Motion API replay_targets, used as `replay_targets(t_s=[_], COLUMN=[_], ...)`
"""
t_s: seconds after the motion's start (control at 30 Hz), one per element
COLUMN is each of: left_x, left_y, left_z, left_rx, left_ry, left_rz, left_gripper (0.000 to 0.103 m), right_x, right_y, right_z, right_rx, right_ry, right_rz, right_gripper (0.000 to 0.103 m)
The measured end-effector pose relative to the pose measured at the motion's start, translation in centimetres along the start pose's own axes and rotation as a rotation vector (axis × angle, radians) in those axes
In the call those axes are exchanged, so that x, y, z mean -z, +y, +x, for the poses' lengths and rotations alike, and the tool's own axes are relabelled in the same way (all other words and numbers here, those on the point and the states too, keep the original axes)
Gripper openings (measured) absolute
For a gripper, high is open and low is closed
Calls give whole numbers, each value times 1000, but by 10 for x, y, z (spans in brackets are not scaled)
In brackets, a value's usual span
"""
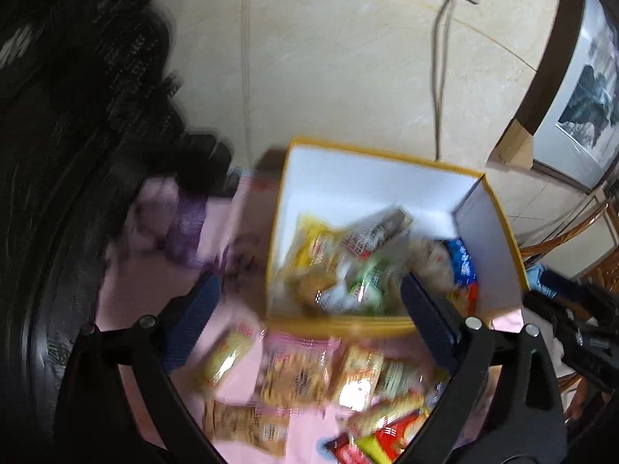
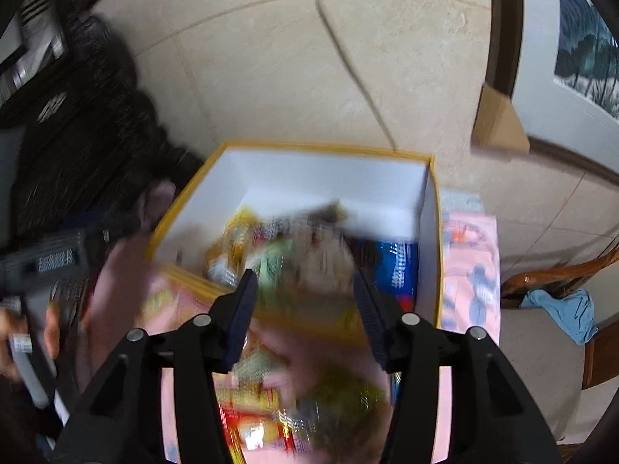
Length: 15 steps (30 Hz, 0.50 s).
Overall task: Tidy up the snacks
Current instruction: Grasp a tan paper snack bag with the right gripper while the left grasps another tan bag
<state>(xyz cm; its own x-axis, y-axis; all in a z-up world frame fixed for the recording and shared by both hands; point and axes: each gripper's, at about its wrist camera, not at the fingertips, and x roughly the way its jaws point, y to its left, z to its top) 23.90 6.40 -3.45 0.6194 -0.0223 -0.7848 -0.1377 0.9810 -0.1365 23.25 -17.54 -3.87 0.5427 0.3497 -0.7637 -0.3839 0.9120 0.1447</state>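
Note:
A yellow-rimmed box [image 1: 367,189] [image 2: 329,181] with white inner walls stands on a pink cloth [image 1: 127,282]. Several blurred snack packets lie in it, among them a yellow one [image 1: 309,239] and a blue one [image 2: 398,266]. More packets [image 1: 294,375] lie loose on the cloth in front of the box, with a red one [image 1: 387,437] nearest. My left gripper [image 1: 309,294] hangs wide open over the box's near left corner, holding nothing. Above the box's near edge my right gripper [image 2: 305,282] stands open; a blurred pale packet [image 2: 321,251] shows beyond its pads, untouched.
A black woven seat [image 1: 77,96] fills the left. Beyond the box lie tiled floor, a white power strip with its cable [image 1: 439,77], a framed picture [image 2: 580,58] with a cardboard corner piece [image 2: 499,123], and a wooden chair with blue cloth [image 2: 561,309] at right.

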Motion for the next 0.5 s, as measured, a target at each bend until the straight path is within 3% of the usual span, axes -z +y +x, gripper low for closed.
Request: replay_targets(t_s=[0.1, 0.27, 0.37, 0.5], left_x=[43, 123, 154, 176], left_y=[20, 25, 14, 13], left_z=[-3, 2, 7, 6], left_rx=[3, 22, 21, 22], left_ry=[30, 136, 174, 205], left_rz=[-74, -103, -43, -30], left_gripper=[97, 97, 97, 97], right_x=[55, 149, 177, 185], right_y=[-7, -45, -61, -65], right_z=[-6, 2, 15, 24], right_rx=[31, 109, 109, 81], right_ry=[42, 128, 186, 170], right_rz=[6, 183, 283, 362], right_gripper=[67, 67, 67, 67])
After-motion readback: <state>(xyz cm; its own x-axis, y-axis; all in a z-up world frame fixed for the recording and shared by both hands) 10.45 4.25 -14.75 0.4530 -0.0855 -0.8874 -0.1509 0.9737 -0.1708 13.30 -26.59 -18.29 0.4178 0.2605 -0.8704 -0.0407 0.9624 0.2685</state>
